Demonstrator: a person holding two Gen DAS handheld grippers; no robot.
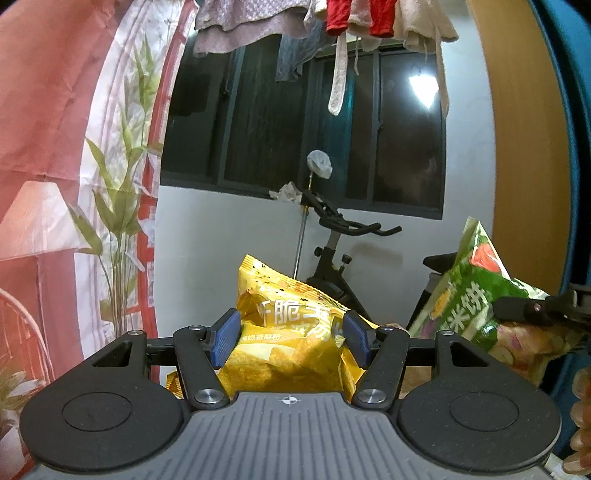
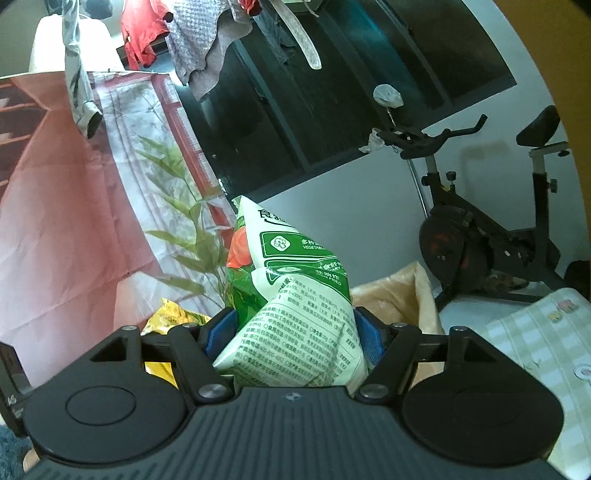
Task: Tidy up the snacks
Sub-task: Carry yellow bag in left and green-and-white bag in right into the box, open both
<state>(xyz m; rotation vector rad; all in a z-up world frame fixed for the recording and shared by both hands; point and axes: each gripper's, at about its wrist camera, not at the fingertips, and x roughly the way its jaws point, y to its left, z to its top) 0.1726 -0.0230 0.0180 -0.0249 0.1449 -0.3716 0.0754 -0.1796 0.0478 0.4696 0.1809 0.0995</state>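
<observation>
My left gripper [image 1: 290, 336] is shut on a yellow snack bag [image 1: 284, 350], squeezed between its blue pads [image 1: 226, 338] and held up in the air. My right gripper [image 2: 291, 338] is shut on a green and white snack bag [image 2: 291, 295], also held up. In the left wrist view the green bag [image 1: 476, 295] shows at the right with the right gripper's finger on it. In the right wrist view a corner of the yellow bag [image 2: 173, 317] shows at lower left.
An exercise bike [image 2: 480, 229] stands by the white wall under a dark window [image 1: 295, 110]. Laundry [image 1: 332, 22] hangs overhead. A pink curtain with bamboo print [image 1: 74, 184] is at the left. A tan open bag [image 2: 402, 295] and a checked cloth [image 2: 535, 332] lie at lower right.
</observation>
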